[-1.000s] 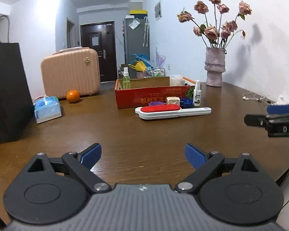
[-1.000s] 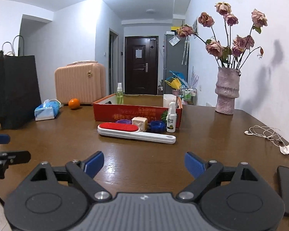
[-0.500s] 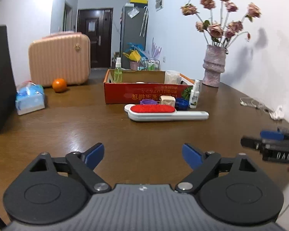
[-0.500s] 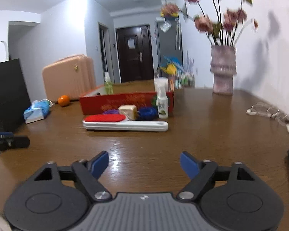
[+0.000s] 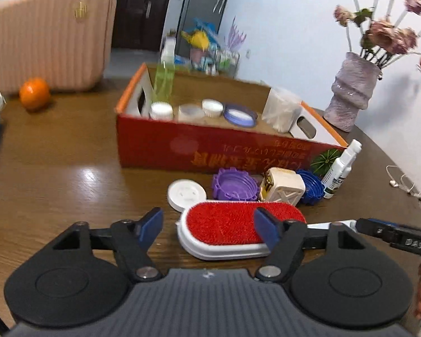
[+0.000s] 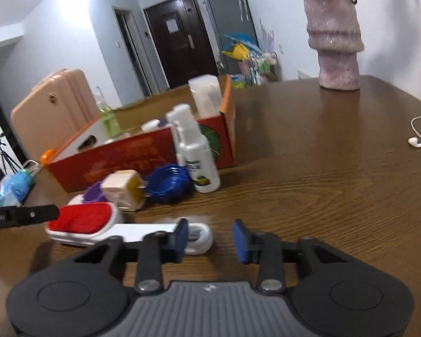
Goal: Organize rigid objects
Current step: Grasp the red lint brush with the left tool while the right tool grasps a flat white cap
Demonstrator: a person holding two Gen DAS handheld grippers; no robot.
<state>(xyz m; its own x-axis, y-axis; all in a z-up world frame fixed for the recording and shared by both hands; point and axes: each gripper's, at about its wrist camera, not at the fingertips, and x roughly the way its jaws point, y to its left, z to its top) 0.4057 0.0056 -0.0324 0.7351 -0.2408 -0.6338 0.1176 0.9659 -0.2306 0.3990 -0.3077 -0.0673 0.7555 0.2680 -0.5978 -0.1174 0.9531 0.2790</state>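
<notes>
Red cardboard box, open-topped, on the brown table: holds a green spray bottle upright at its far left corner, three white-capped jars in a row along the near wall, a blue-rimmed round lid beside them, and a clear tub of cotton swabs at the right end. Loose items just in front of the box: white round lid, purple ridged lid, cream plug adapter, blue ridged lid, small white spray bottle. Lint brush, white body with red pad, lies flat nearest the cameras, handle pointing right. Left gripper: jaws spread wide, holding nothing, poised over the brush's red head with one tip to each side; contact cannot be told. Right gripper: jaws parted, nothing gripped, its left fingertip in front of the looped handle end of the brush; contact cannot be told. Purple vase with dried roses stands at the table's far right; pink suitcase and orange at the far left. Change from half a second ago: both grippers have closed in from well back on the table to the brush, the left at its head, the right at its handle.
</notes>
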